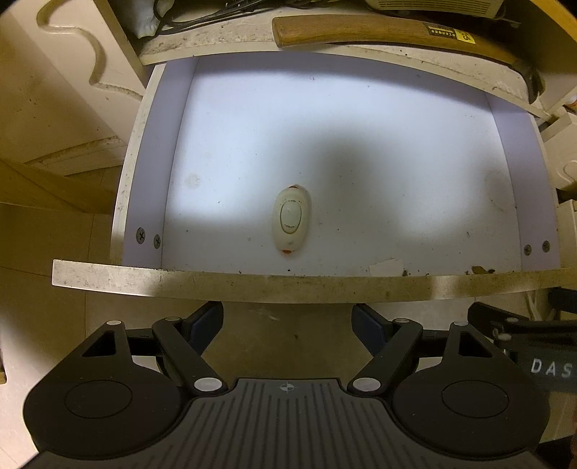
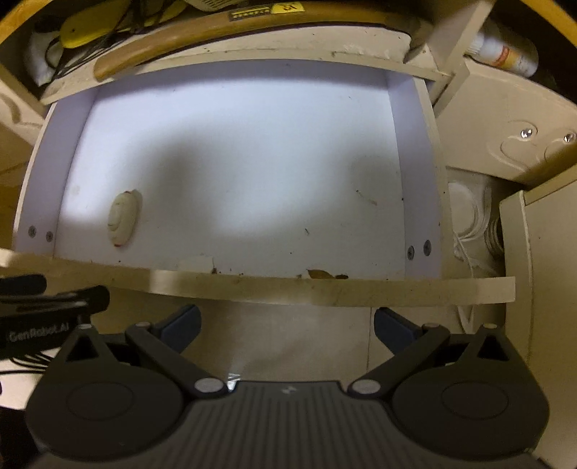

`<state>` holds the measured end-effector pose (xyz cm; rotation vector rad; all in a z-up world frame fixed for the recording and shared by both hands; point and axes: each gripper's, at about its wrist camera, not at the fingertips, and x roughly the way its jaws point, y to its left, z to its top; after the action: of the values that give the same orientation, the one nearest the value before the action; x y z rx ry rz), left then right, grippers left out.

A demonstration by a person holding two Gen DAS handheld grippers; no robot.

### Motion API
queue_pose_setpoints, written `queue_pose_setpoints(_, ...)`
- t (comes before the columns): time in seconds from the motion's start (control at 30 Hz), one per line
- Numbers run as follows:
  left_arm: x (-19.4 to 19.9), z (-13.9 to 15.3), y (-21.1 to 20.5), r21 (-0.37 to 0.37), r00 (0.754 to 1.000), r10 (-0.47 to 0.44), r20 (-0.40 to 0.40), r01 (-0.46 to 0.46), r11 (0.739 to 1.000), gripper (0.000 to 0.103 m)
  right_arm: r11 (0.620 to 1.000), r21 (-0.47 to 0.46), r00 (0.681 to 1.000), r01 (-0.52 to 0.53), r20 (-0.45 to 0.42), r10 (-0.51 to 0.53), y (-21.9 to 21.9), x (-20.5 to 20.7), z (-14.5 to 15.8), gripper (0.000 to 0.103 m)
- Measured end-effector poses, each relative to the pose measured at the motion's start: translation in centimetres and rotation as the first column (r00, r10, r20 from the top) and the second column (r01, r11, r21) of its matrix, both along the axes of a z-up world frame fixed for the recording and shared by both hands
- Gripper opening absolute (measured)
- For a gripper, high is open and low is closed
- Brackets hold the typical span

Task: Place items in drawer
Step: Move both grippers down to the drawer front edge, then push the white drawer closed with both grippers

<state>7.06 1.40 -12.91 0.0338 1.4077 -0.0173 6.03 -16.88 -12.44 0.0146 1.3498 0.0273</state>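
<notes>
The drawer (image 1: 238,286) is pulled out, its white floor lit from above; it also shows in the right wrist view (image 2: 324,288). A cream oval switch-like item (image 1: 291,219) with orange ends lies on the drawer floor near the front, left of centre in the right wrist view (image 2: 123,217). My left gripper (image 1: 287,324) is open and empty, held in front of the drawer's front panel. My right gripper (image 2: 286,326) is open and empty, also in front of the panel, to the right of the left one.
A hammer with a wooden handle (image 1: 378,32) lies on the shelf above the drawer, also in the right wrist view (image 2: 223,39). Cables (image 1: 187,18) and a yellow object (image 2: 90,25) sit behind it. White cord (image 2: 468,231) hangs right of the drawer. Debris (image 2: 324,275) lies at the drawer front.
</notes>
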Motion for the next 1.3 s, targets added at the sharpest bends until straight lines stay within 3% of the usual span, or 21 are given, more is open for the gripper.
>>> queue_pose_setpoints(0.57,1.4,0.2,-0.2,0.002,0.997,0.005,0.074,-0.005,1.000,0.078,0.999,0.017,0.996,0.042,0.082,-0.043,-0.5,1.1,0.3,0.103)
queue_pose_setpoints(1.3,5.9,0.6,-0.8,0.015,0.985,0.004,0.172,-0.007,1.000,0.078,0.999,0.026,0.981,0.044,0.189,-0.048,-0.8,5.9,0.6,0.103)
